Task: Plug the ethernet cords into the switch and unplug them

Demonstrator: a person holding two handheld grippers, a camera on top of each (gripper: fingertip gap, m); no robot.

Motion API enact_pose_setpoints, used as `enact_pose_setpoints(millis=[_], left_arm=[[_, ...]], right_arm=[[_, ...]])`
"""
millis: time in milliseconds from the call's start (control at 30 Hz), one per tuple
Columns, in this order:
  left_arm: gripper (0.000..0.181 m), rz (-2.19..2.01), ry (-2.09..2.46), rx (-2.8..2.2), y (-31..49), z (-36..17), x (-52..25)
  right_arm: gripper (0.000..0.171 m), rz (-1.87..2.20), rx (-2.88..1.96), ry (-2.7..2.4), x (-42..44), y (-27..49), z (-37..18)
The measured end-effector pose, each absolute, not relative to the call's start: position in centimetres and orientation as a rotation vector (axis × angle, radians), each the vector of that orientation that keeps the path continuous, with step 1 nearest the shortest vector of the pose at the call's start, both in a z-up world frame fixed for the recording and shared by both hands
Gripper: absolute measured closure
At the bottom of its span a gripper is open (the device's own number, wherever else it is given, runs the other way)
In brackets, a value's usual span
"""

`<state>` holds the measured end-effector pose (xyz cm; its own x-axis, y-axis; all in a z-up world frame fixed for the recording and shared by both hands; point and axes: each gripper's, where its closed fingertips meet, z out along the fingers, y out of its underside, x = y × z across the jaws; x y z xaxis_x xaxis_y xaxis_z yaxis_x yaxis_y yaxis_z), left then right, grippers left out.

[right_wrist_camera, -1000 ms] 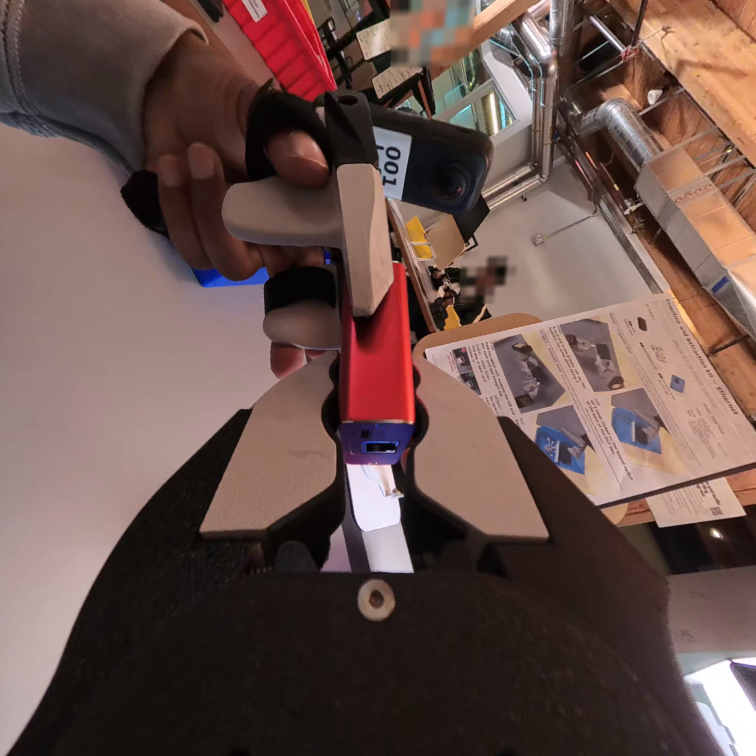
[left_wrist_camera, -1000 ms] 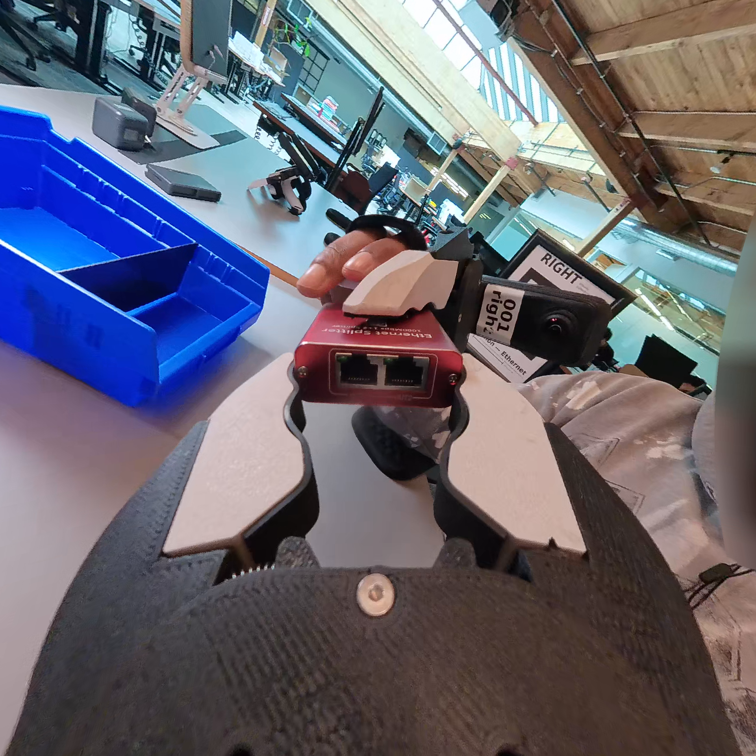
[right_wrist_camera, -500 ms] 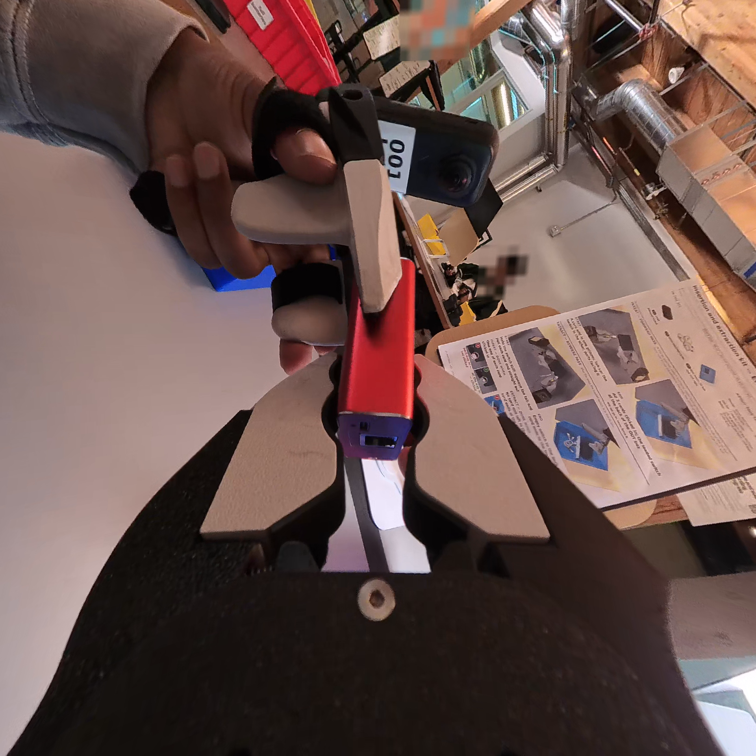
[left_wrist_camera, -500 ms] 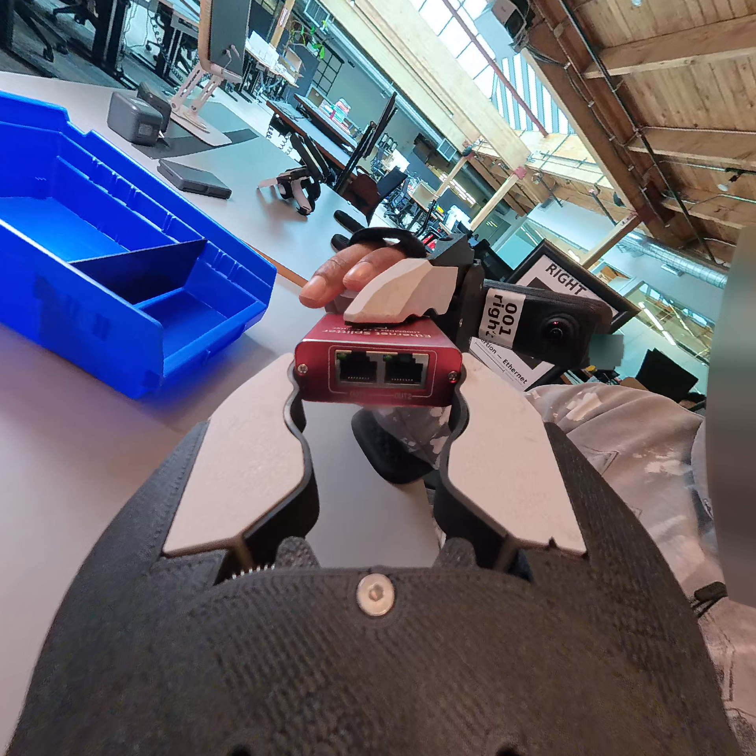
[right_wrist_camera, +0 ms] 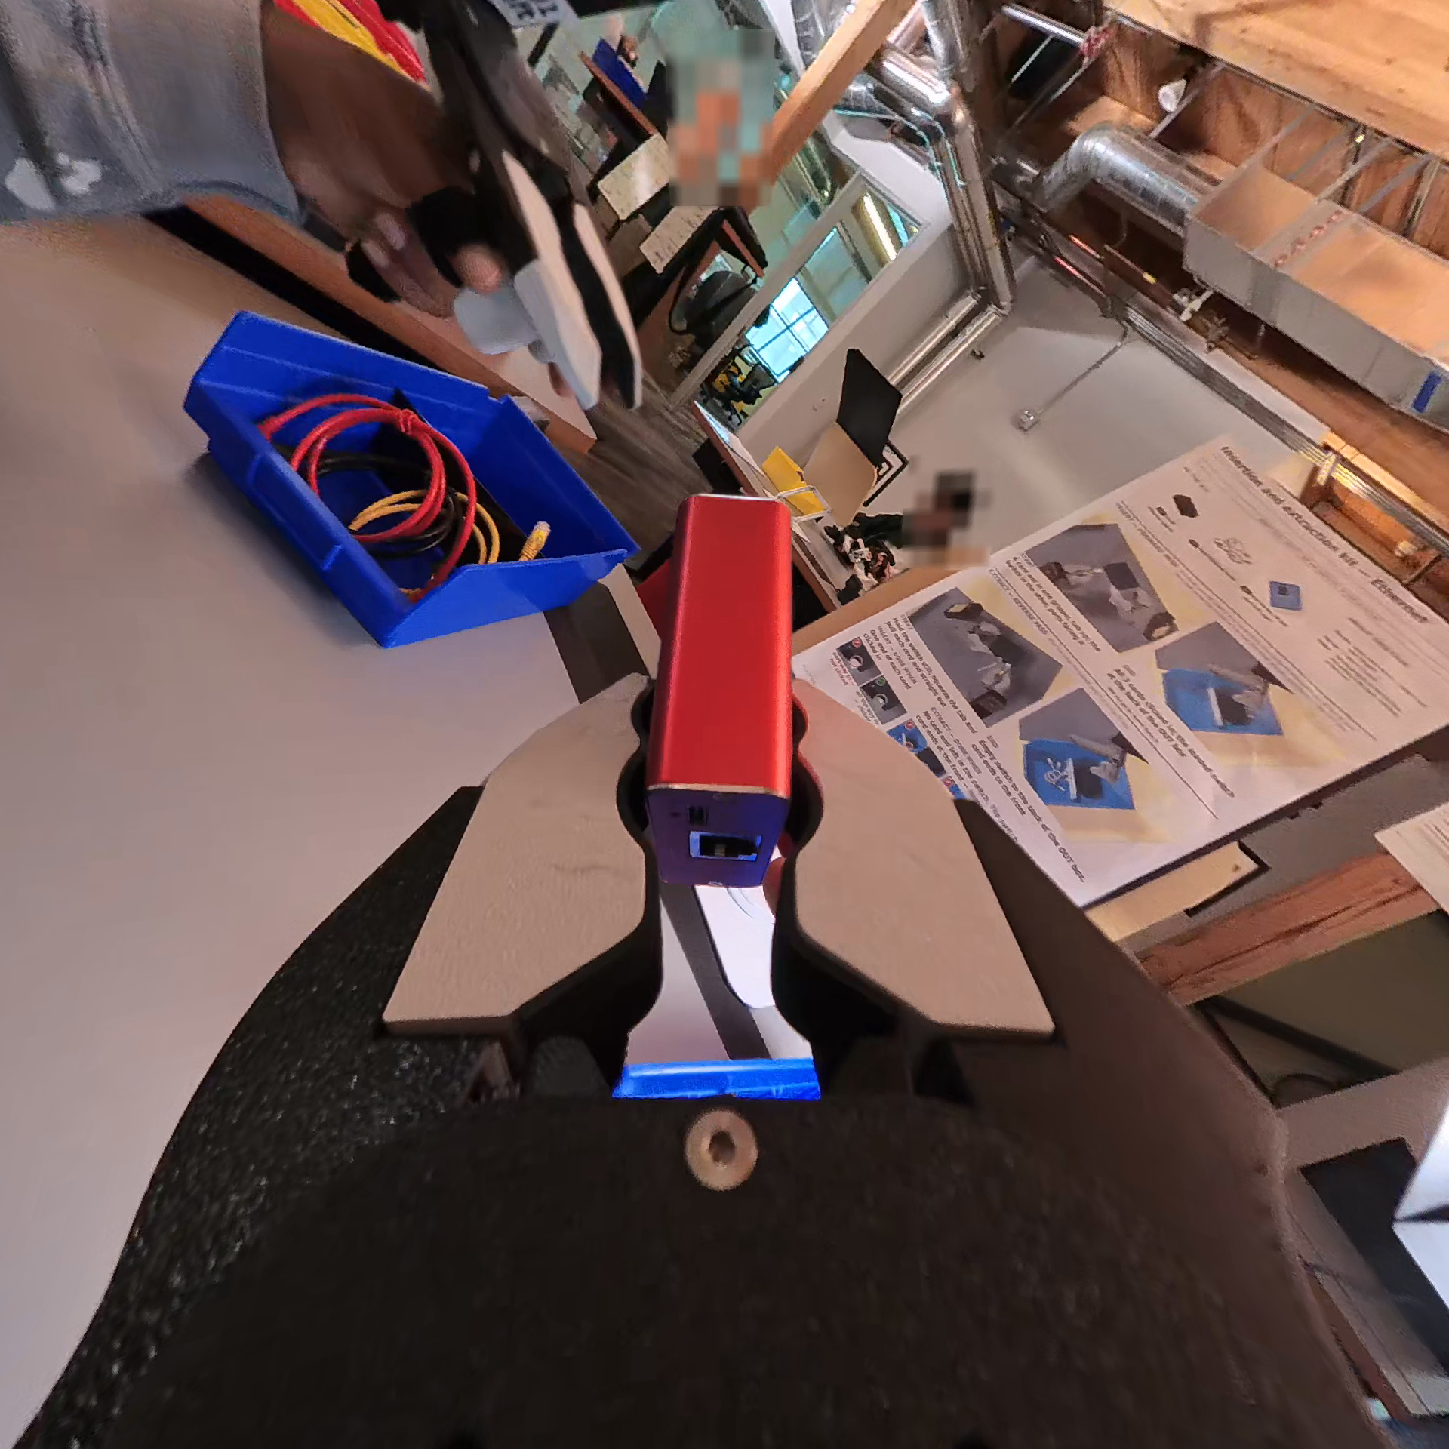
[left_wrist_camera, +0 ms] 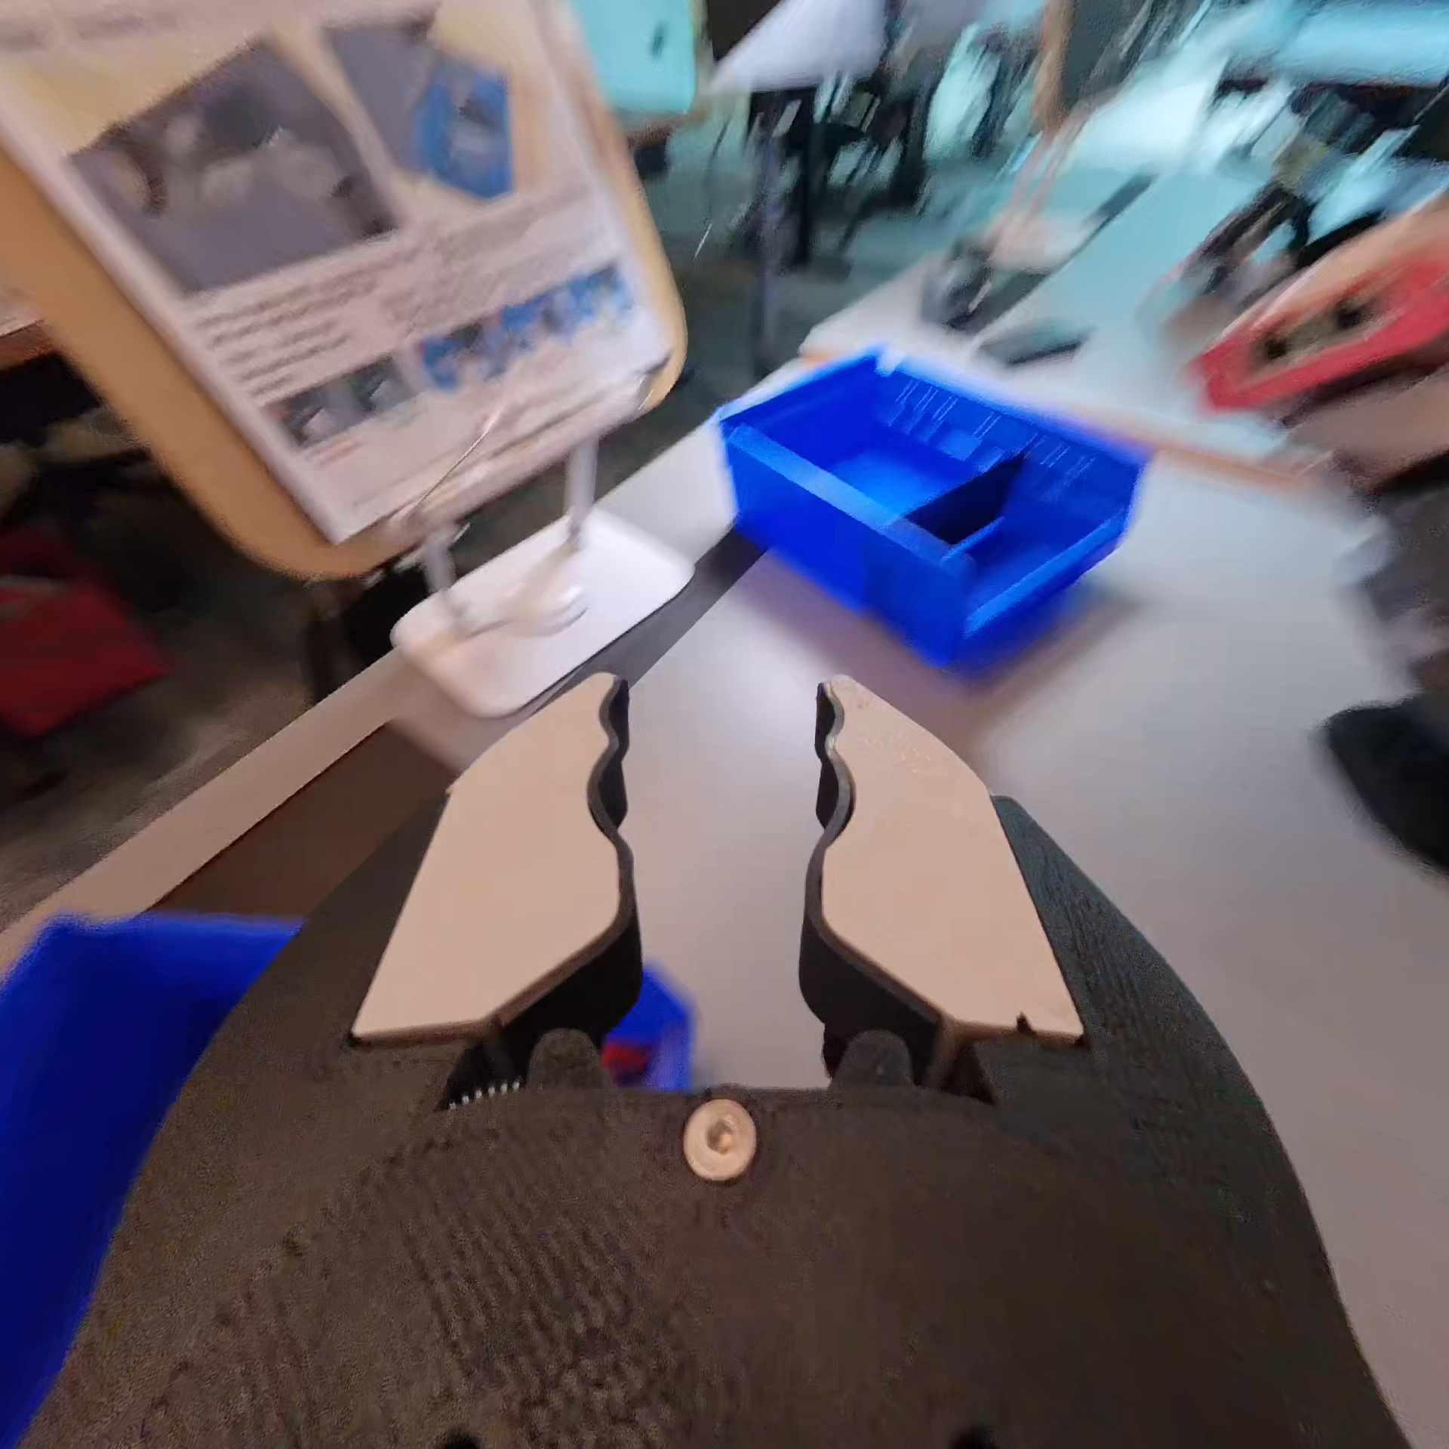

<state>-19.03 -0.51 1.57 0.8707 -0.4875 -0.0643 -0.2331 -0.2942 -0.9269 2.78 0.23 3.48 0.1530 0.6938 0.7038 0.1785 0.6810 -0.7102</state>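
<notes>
My right gripper (right_wrist_camera: 717,694) is shut on the red switch (right_wrist_camera: 721,627) and holds it above the grey table, its single-port end facing the camera. Coiled red, yellow and black ethernet cords (right_wrist_camera: 392,486) lie in a blue bin (right_wrist_camera: 486,604) beyond it on the left. My left gripper (left_wrist_camera: 721,702) is open and empty over the table; its view is motion-blurred. It also shows in the right wrist view (right_wrist_camera: 572,314), held in a hand above the cord bin, clear of the switch.
An empty blue divided bin (left_wrist_camera: 925,510) sits on the table (left_wrist_camera: 1176,784) ahead of the left gripper. An instruction sheet on a white stand (left_wrist_camera: 541,611) is at the table edge; it also shows at right (right_wrist_camera: 1137,666). Another blue bin edge (left_wrist_camera: 78,1058) is near left.
My left gripper has let go of the switch, opened and swung away toward the cord bin. My right gripper keeps hold of the switch alone.
</notes>
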Motion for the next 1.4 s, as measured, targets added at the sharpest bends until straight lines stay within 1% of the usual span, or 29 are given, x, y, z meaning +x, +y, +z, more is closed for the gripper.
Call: enact_pose_setpoints(millis=[100, 233, 367, 433, 500, 600, 633, 867, 1033, 1133, 1233, 1400], left_arm=[[0.136, -0.03, 0.611, -2.146, -0.4, -3.4, -24.8], [0.141, 0.223, 0.687, -2.386, -1.3, -9.3, -29.9], [0.137, 0.606, 0.906, -2.448, -1.4, -12.7, -33.5], [0.134, 0.721, 0.991, -2.462, -1.2, -13.8, -34.5], [0.143, 0.732, 1.042, -2.476, -1.1, -14.7, -34.7], [0.169, 0.791, 1.085, -2.44, -0.7, -14.2, -35.1], [0.174, 0.805, 1.081, -2.419, -0.6, -13.5, -35.2], [0.179, 0.862, 0.977, -2.329, -2.4, -6.2, -36.9], [0.18, 0.769, 0.891, -2.241, -4.0, -0.7, -34.9], [0.18, 0.483, 0.85, -2.217, -4.6, 0.5, -30.5], [0.181, 0.051, 0.828, -2.205, -5.2, -0.5, -24.0], [0.181, -0.521, 0.866, -2.167, -6.2, -5.5, -14.4]], right_arm=[[0.143, 0.407, -0.795, -1.396, 3.0, 0.5, 3.6], [0.143, 0.387, -0.8, -1.402, 2.9, 0.6, 3.5], [0.143, 0.383, -0.818, -1.405, 2.8, 1.0, 3.1], [0.143, 0.374, -0.823, -1.407, 2.7, 1.1, 2.9], [0.143, 0.371, -0.826, -1.409, 2.8, 1.1, 2.8], [0.143, 0.371, -0.83, -1.403, 3.1, 1.3, 2.9], [0.143, 0.372, -0.833, -1.399, 3.2, 1.4, 3.0], [0.143, 0.415, -0.843, -1.365, 3.8, 1.8, 3.5], [0.143, 0.427, -0.825, -1.357, 3.8, 1.3, 4.1], [0.143, 0.43, -0.811, -1.352, 3.8, 0.9, 4.4], [0.143, 0.439, -0.8, -1.349, 3.7, 0.5, 4.6], [0.143, 0.418, -0.799, -1.374, 3.3, 0.3, 4.2]])
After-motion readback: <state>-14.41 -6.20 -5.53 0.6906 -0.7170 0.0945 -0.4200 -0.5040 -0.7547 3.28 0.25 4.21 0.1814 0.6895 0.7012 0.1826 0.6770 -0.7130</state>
